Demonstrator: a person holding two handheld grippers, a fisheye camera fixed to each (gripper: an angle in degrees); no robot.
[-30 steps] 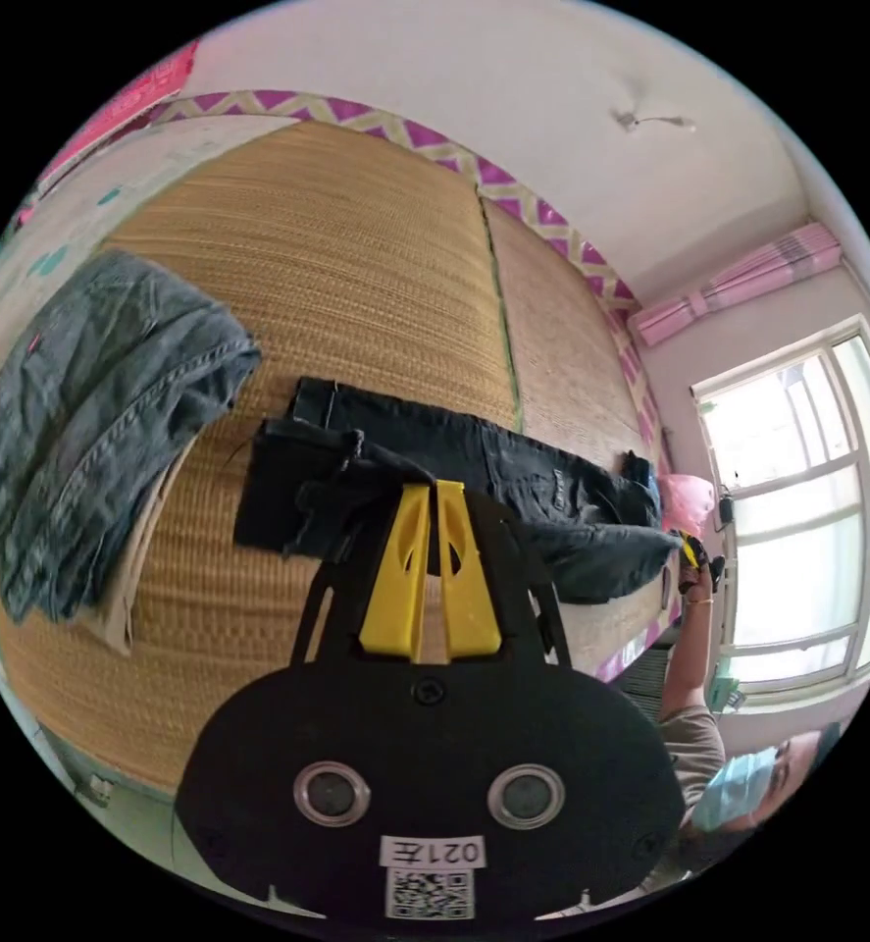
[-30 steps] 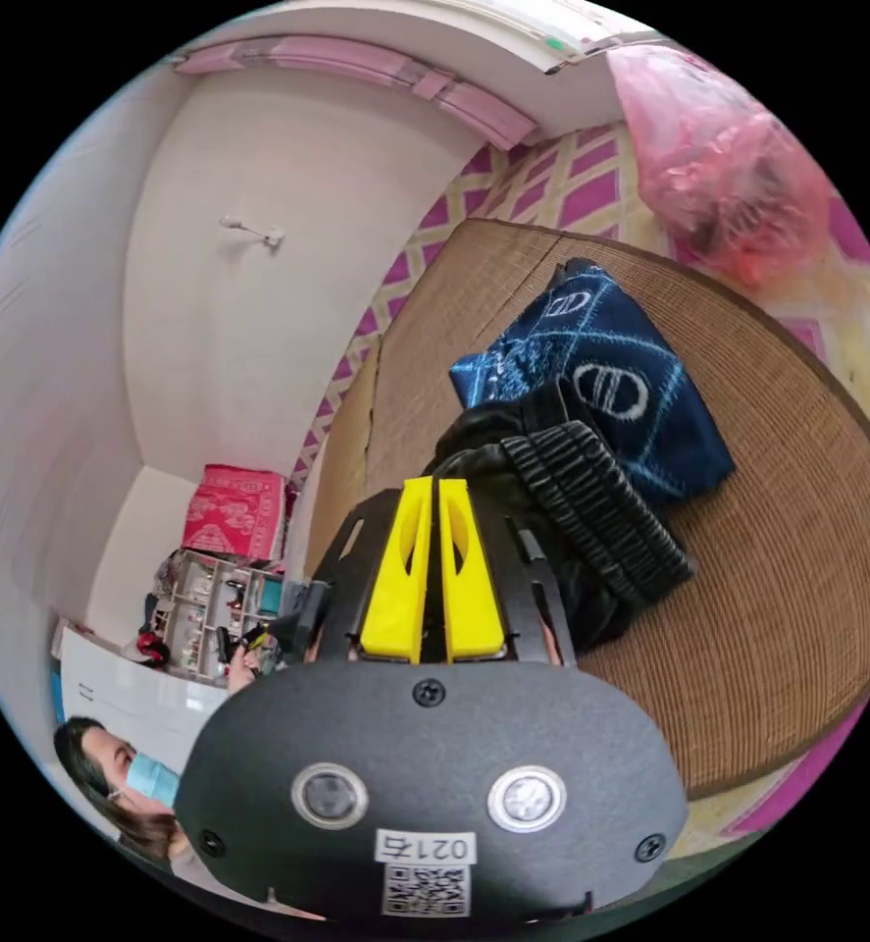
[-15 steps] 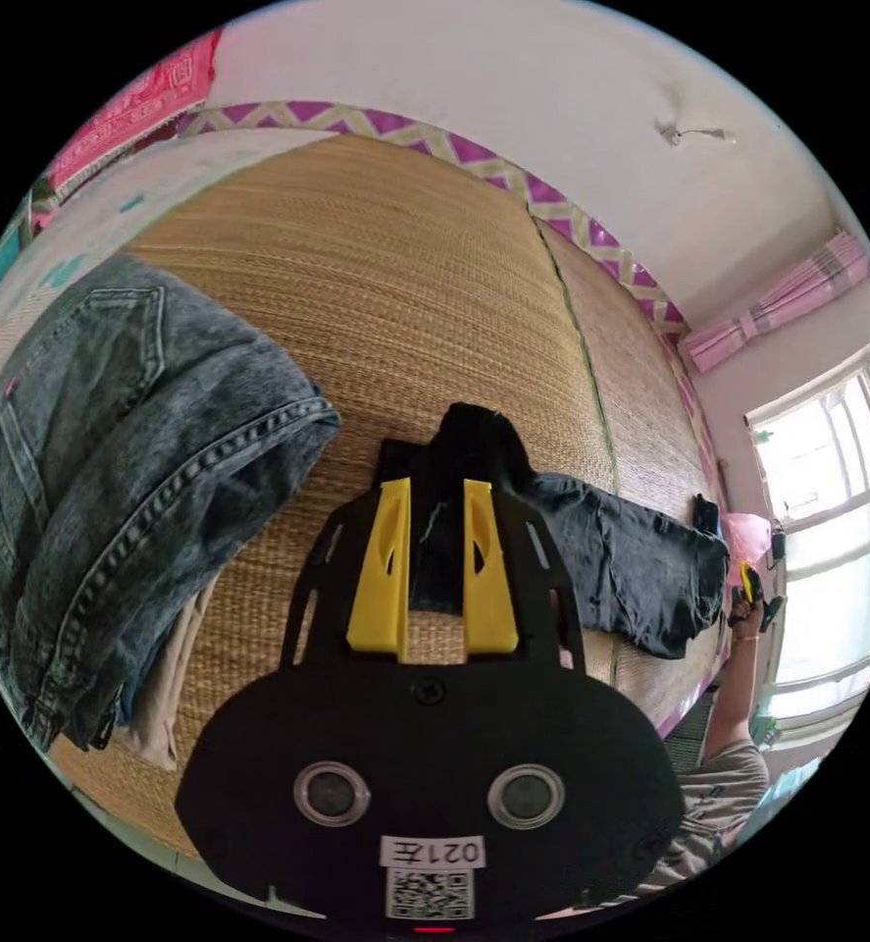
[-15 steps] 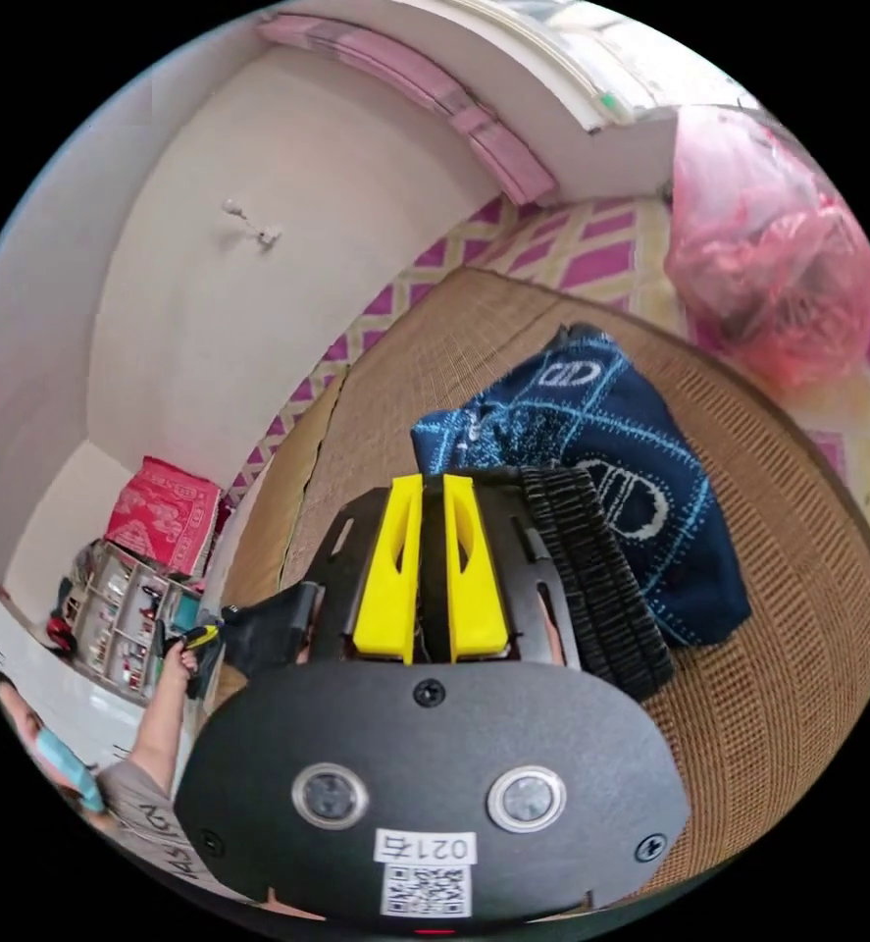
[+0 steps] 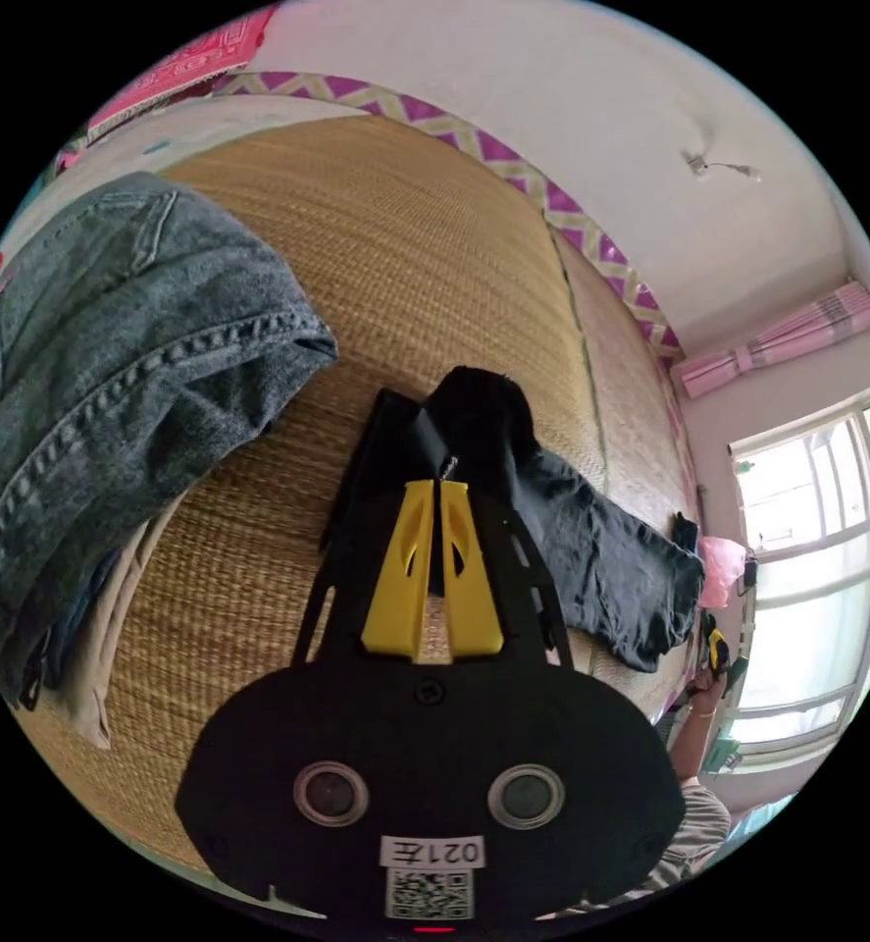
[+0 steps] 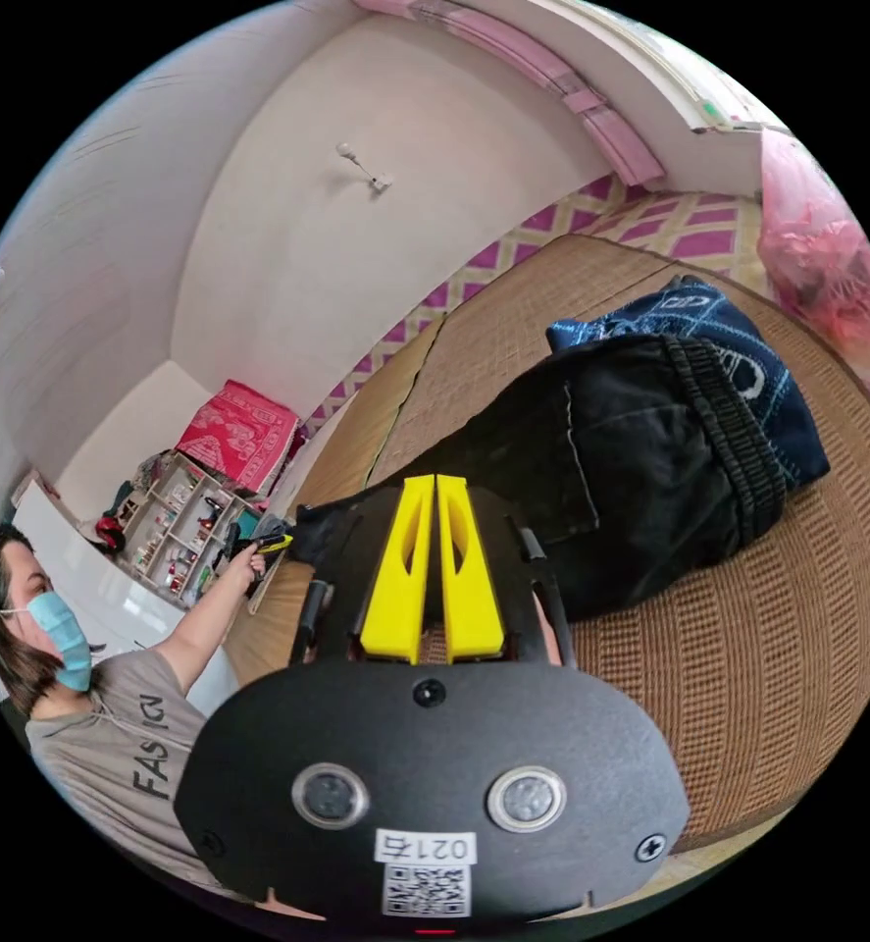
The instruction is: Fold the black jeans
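The black denim jeans (image 5: 591,549) lie stretched across the woven straw mat (image 5: 395,275) that covers the bed. In the left gripper view the left tongs (image 5: 433,489) have their yellow jaws drawn together at the tips, clenched on a bunched-up end of the jeans that rises just beyond them; the rest of the garment trails off to the right of the tongs towards a bright window (image 5: 807,549). A folded pile of faded blue-grey jeans (image 5: 101,353) sits on the mat to the left of these tongs, apart from the black pair.

In the right gripper view the right tongs (image 6: 434,483) are pressed closed, jaws nearly touching, with the black jeans (image 6: 640,471) lying just past and to the right of them; whether any cloth is caught between the jaws I cannot tell. The ribbed waistband (image 6: 739,432) rests against a dark blue patterned cloth (image 6: 739,324) beyond. A pink plastic bag (image 6: 827,265) lies farther right. To the left, a person's hand (image 6: 243,564) reaches out with the other tongs.
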